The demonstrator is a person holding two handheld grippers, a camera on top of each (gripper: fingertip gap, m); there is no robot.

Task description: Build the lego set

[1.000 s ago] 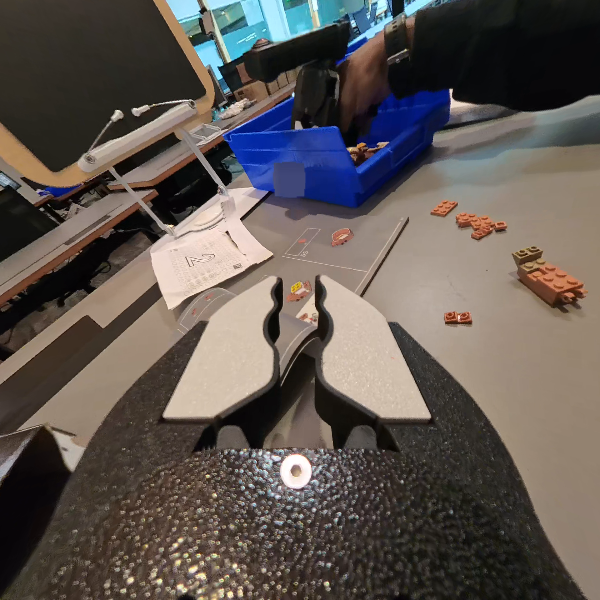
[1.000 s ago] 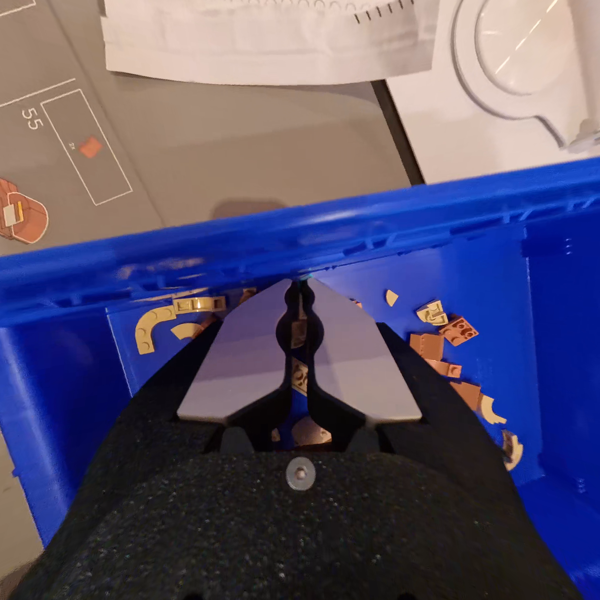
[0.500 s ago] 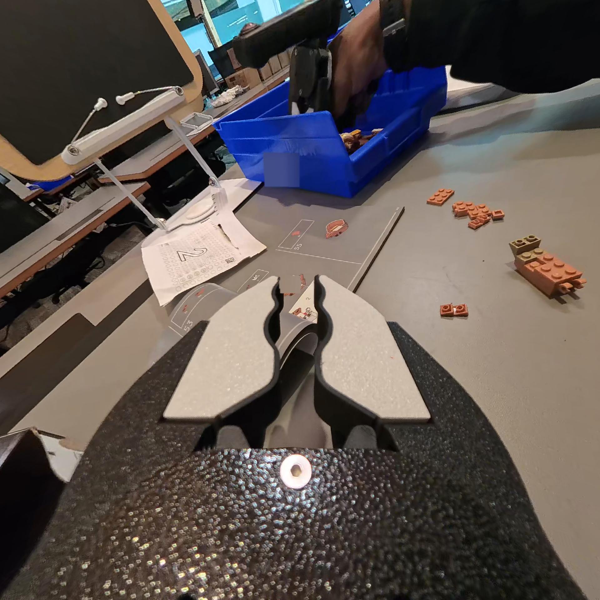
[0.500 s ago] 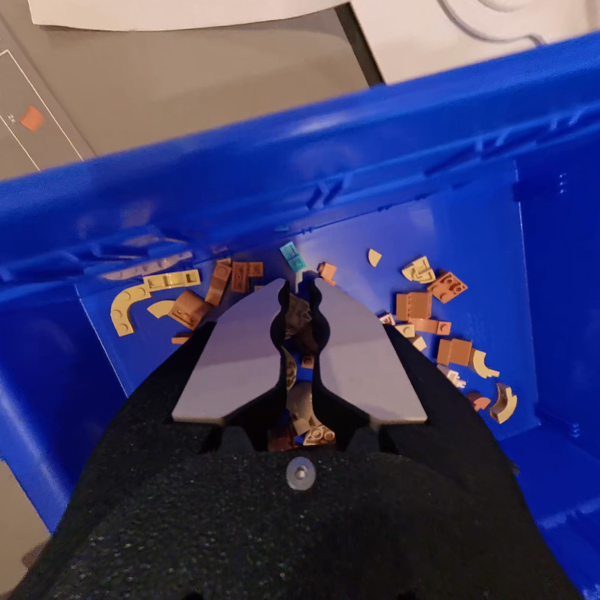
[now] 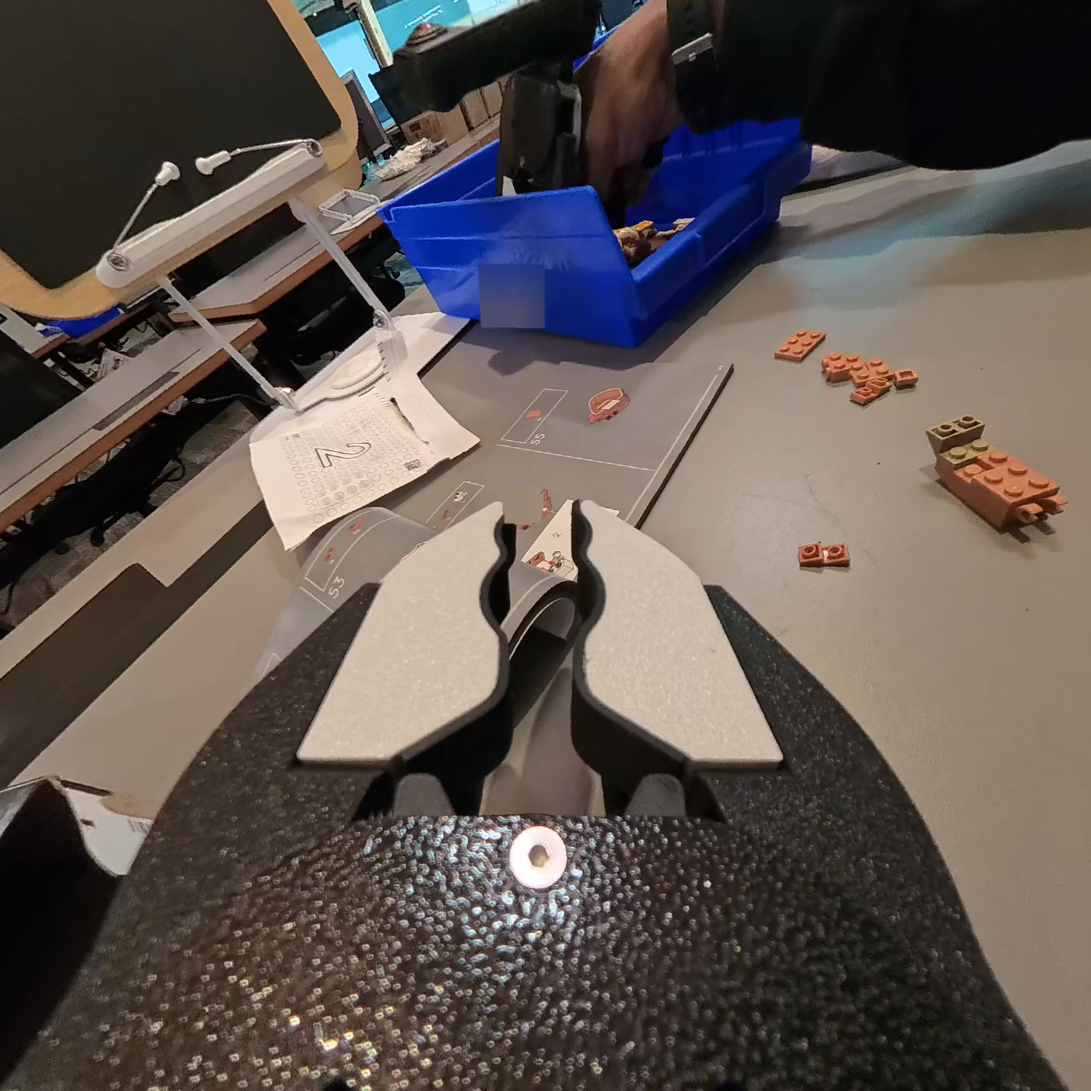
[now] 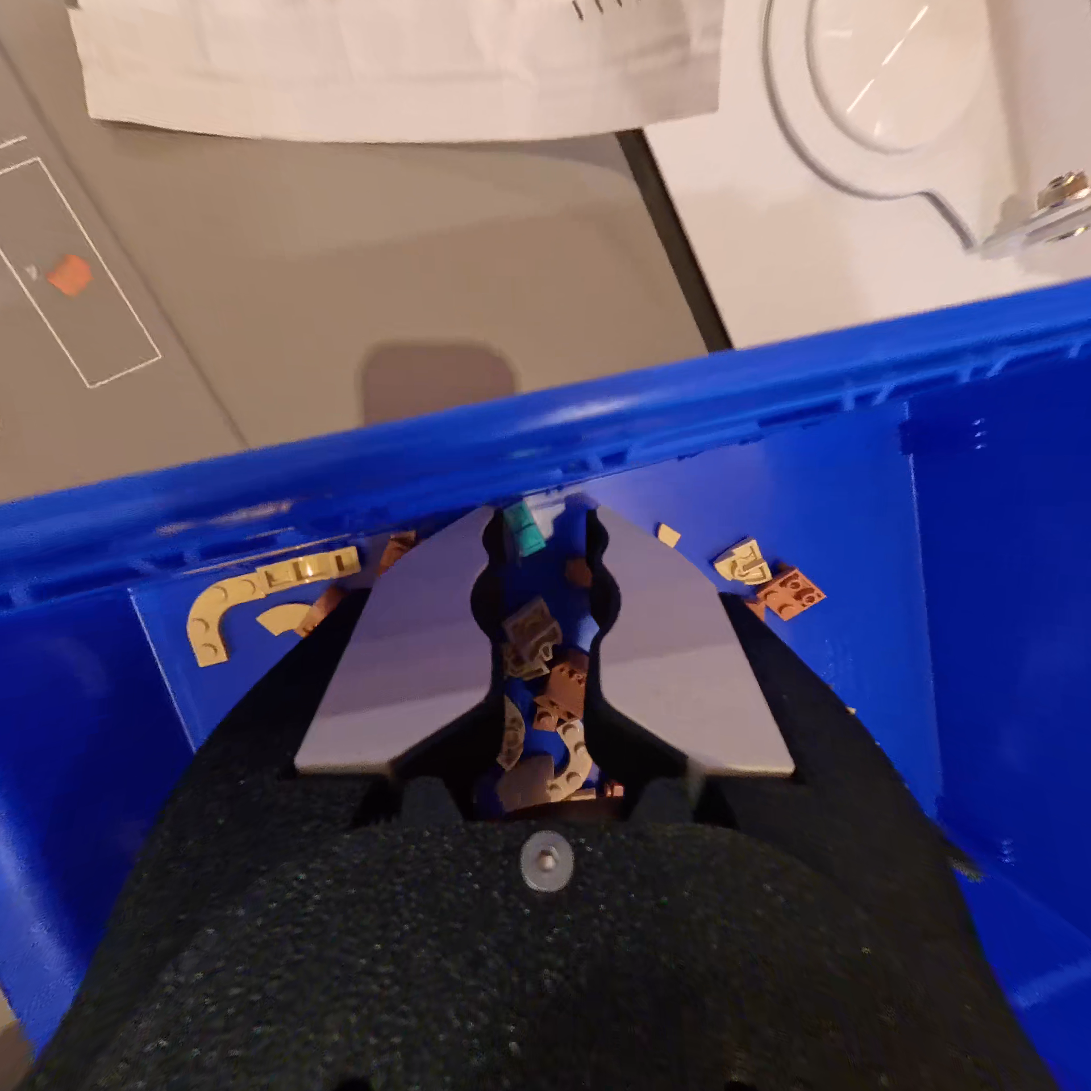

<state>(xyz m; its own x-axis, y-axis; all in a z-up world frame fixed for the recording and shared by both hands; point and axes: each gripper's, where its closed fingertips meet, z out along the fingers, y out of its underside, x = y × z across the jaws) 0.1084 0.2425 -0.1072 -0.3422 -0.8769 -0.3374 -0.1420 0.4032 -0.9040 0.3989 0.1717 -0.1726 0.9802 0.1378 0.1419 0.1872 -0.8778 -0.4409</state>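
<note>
My left gripper (image 5: 540, 513) hovers low over an open grey instruction booklet (image 5: 590, 437). Its jaws stand a little apart, and a curled page (image 5: 360, 543) loops up beneath and between them with no pad pressing on it. My right gripper (image 6: 543, 519) is open inside the blue bin (image 6: 531, 437), just above loose bricks. A teal brick (image 6: 524, 531) lies by its left fingertip, and tan and brown bricks (image 6: 531, 637) show on the bin floor through the gap. In the left wrist view the right gripper (image 5: 543, 147), held by a hand, dips into the bin (image 5: 567, 283).
Reddish-brown loose plates (image 5: 865, 375), a small double plate (image 5: 823, 555) and a part-built brown and olive assembly (image 5: 998, 478) lie on the grey table at the right. A white printed sheet (image 5: 354, 454) and a white stand (image 5: 206, 201) are at the left. A tan curved plate (image 6: 212, 620) lies in the bin. Some 30 cm of space lies between my two pairs of fingers.
My right gripper has gone from shut to open inside the bin, with nothing seen in its grasp. My left gripper has stayed over the booklet with its jaws unchanged.
</note>
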